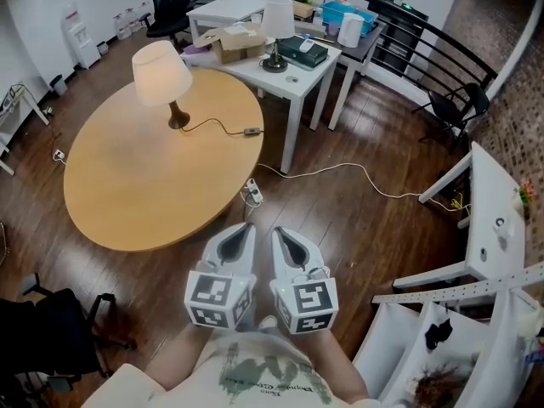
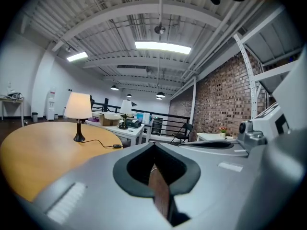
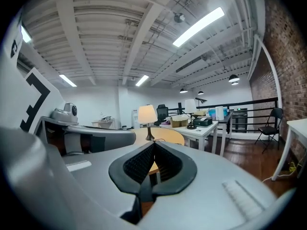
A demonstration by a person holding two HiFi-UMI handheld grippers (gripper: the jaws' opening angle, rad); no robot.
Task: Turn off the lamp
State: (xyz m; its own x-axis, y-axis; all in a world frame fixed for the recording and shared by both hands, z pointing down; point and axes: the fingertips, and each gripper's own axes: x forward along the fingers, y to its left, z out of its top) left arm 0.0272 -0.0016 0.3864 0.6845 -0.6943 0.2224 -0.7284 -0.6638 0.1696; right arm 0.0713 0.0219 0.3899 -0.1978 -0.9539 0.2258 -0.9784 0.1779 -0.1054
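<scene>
The lamp (image 1: 161, 75) is lit: its shade glows warm, so the task is not done yet and, as I judge it, no part of it has really begun. The lamp stands upright on the far part of the round wooden tabletop (image 1: 127, 202). Its thin dark cord runs over that tabletop toward the right edge, and a small inline switch (image 1: 252, 131) lies on the cord there, just inside the edge.

The person stands off the near edge of the tabletop, over the wooden floor, and holds both tools close side by side. The left gripper (image 1: 245, 228) has its fingers pressed together with nothing between them. The right gripper (image 1: 280, 232) is the same, fingers together and empty. Both point toward the tabletop, well apart from the lamp and from the switch.

What is left, I think, is everything: to come to the right edge of the tabletop, to reach the switch on the cord, and to press it until the shade goes dark
</scene>
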